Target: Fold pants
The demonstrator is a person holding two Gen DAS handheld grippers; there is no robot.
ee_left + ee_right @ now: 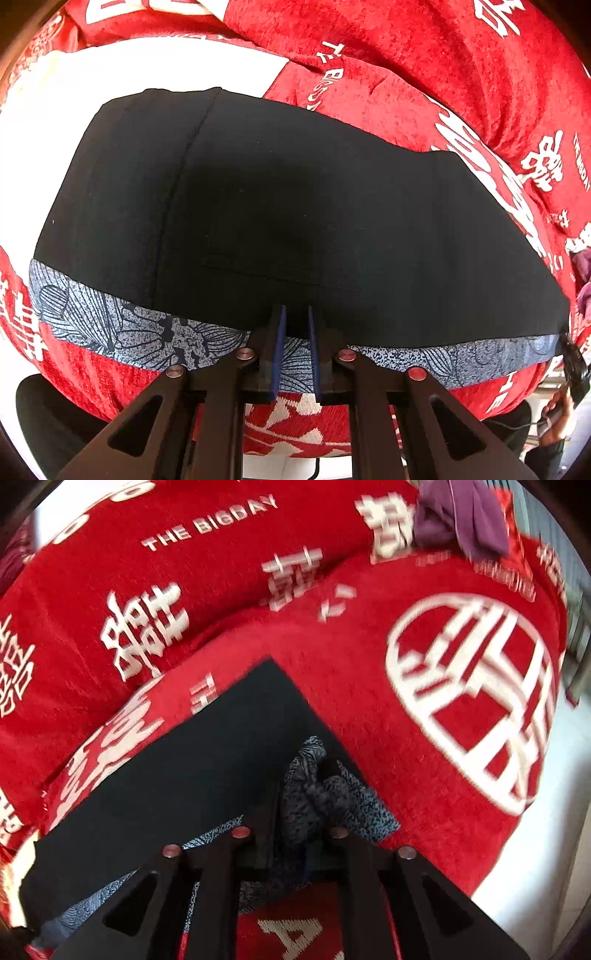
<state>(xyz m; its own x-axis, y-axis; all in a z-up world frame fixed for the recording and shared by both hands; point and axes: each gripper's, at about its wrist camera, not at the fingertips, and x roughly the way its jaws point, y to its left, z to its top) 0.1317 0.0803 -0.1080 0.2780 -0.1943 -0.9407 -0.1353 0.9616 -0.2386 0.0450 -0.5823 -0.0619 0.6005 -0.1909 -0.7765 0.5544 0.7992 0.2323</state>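
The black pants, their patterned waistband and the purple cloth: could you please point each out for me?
Black pants [277,192]: left wrist view, middle of the flat black fabric.
Patterned waistband [122,328]: left wrist view, the blue floral strip left of the fingers.
Purple cloth [458,517]: right wrist view, middle of the bunched fabric.

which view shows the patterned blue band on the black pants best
The left wrist view: the patterned blue band runs almost unbroken along the near edge of the black pants. The right wrist view shows only a bunched, blurred piece of it.
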